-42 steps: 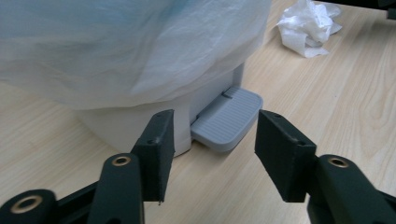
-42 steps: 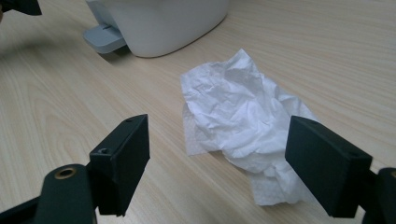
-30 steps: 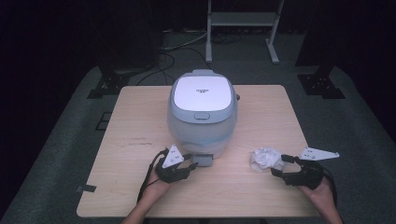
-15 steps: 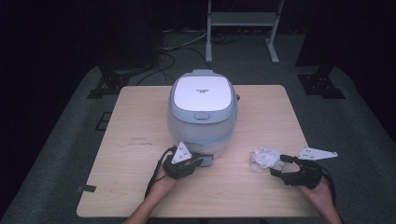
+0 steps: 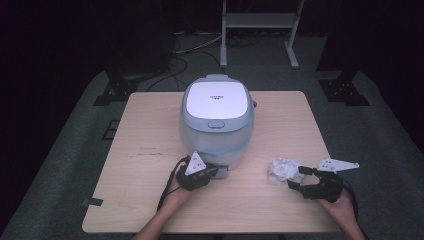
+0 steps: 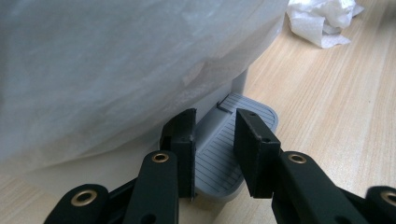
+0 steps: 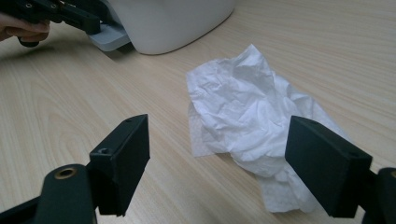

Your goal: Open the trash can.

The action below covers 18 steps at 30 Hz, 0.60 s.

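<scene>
— What's changed in the last second?
— The left gripper [image 5: 212, 173] has slid in toward the cooker [image 5: 216, 120] and now sits at its grey tab [image 6: 231, 144], at the cooker's front foot.
— Gripping it?
— No. Its jaws are slightly apart, astride the ribbed tab, holding nothing.
— And the other one?
— The right gripper [image 5: 298, 178] is spread wide and empty, facing the crumpled tissue [image 7: 254, 112] right of the cooker, on the table [image 5: 150, 130].

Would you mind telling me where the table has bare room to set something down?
The left side of the table, beside the cooker, is bare, as is the far right corner. The near edge is crowded: left gripper at the cooker's foot, tissue by the right gripper.
</scene>
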### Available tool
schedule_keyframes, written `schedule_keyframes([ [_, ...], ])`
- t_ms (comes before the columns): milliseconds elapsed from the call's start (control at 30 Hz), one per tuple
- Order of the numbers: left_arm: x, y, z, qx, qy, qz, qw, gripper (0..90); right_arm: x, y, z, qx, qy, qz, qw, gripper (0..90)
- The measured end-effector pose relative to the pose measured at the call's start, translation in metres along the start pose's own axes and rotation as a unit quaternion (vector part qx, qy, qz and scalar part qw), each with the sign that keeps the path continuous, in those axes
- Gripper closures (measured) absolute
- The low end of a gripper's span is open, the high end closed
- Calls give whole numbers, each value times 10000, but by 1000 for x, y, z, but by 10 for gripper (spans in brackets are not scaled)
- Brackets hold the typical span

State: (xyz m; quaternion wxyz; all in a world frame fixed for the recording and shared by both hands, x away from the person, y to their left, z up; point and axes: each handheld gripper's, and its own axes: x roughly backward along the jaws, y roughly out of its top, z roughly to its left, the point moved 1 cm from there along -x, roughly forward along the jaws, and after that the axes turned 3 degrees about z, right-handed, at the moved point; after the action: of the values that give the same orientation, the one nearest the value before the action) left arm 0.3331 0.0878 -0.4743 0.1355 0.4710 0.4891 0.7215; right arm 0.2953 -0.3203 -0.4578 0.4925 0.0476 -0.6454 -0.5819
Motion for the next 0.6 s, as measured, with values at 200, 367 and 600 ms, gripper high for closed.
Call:
schedule_keyframes([
  [200, -1, -2, 0, 224, -26, -31, 9997, 693, -1, 1, 1, 42, 4, 24, 10000, 209],
  [367, -2, -1, -3, 319, 92, 71, 9994, 694, -1, 1, 3, 68, 18, 33, 10000, 209],
  [600, -2, -2, -4, 349, 136, 74, 9993, 691, 0, 1, 4, 73, 11, 21, 10000, 209],
])
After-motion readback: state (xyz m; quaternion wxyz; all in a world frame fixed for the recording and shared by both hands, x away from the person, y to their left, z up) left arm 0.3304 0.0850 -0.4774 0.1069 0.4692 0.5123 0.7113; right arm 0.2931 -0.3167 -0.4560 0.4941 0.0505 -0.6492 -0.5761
